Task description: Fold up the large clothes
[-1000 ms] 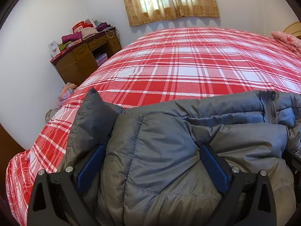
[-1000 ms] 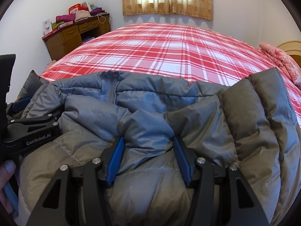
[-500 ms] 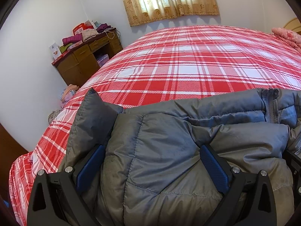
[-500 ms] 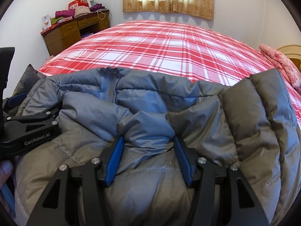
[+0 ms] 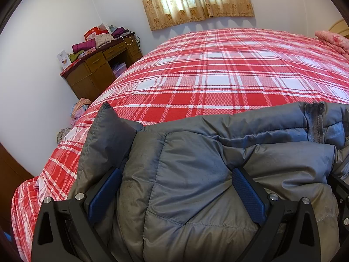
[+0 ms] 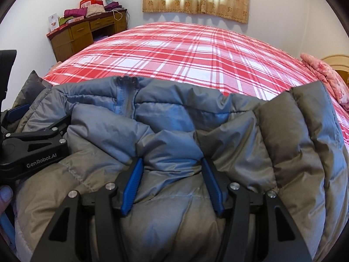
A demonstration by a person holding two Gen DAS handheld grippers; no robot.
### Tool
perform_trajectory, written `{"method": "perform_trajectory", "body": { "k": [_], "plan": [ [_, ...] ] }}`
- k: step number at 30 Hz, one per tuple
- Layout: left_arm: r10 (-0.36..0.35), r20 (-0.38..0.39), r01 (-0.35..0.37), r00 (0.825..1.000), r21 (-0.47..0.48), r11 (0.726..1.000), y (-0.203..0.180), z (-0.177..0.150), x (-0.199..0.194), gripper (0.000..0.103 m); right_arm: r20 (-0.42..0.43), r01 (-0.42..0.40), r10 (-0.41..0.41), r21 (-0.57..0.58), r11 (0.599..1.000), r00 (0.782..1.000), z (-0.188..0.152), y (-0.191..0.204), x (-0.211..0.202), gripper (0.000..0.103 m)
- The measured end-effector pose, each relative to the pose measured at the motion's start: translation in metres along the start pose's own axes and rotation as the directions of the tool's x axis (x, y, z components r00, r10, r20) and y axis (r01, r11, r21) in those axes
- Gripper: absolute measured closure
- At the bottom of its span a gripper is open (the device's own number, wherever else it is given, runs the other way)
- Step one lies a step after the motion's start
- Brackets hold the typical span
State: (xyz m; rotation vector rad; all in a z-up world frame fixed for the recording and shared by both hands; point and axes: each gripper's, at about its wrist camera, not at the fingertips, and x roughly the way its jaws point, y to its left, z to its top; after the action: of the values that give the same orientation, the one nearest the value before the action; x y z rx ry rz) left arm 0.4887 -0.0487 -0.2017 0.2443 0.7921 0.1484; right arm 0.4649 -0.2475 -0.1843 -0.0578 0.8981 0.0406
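A grey quilted puffer jacket [image 5: 196, 163] is bunched up and held above the near edge of the bed. My left gripper [image 5: 176, 174] is shut on a thick fold of it, the blue pads pressed into the padding. My right gripper [image 6: 172, 163] is shut on a bluish-grey fold of the same jacket [image 6: 218, 120] to the right of the zipper [image 6: 126, 100]. The left gripper's black body [image 6: 32, 150] shows at the left of the right wrist view, close beside the right one. The jacket hides the bed below both grippers.
The bed with a red and white plaid cover [image 5: 218, 76] stretches ahead. A wooden desk [image 5: 98, 72] piled with clothes and boxes stands at the far left by the wall. A pink quilt [image 6: 327, 76] lies at the right end. A curtained window [image 5: 196, 0] is behind.
Both grippers have carried the jacket slightly forward and higher over the bed. Both grips are unchanged.
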Motion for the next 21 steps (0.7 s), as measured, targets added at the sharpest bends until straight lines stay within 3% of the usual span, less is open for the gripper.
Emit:
{"method": "perform_trajectory", "body": {
  "k": [5, 8, 10, 15, 21],
  "plan": [
    [-0.039, -0.065, 0.039, 0.997, -0.007, 0.999, 0.018, 0.006, -0.020, 0.001, -0.037, 0.020, -0.021, -0.015, 1.000, 0.999, 0.006, 0.003, -0.008, 0.043],
    [-0.069, 0.014, 0.069, 0.998, -0.032, 0.997, 0.041, 0.001, -0.059, 0.001, 0.023, 0.015, -0.016, 0.061, 0.998, 1.000, 0.007, 0.005, -0.039, 0.042],
    [-0.042, 0.049, 0.044, 0.998, -0.046, 0.998, 0.051, -0.004, -0.070, 0.001, 0.063, 0.015, -0.018, 0.054, 0.998, 0.998, 0.007, 0.016, -0.053, 0.035],
    [-0.001, -0.004, 0.001, 1.000, -0.035, 0.999, 0.042, -0.024, -0.042, 0.001, -0.013, 0.046, -0.045, 0.003, 0.999, 0.999, -0.008, 0.036, -0.022, 0.032],
    [-0.016, 0.024, 0.018, 1.000, -0.076, 0.997, 0.042, -0.033, -0.030, 0.001, -0.011, 0.040, -0.039, 0.029, 0.999, 0.999, -0.013, 0.029, -0.013, 0.029]
  ]
}}
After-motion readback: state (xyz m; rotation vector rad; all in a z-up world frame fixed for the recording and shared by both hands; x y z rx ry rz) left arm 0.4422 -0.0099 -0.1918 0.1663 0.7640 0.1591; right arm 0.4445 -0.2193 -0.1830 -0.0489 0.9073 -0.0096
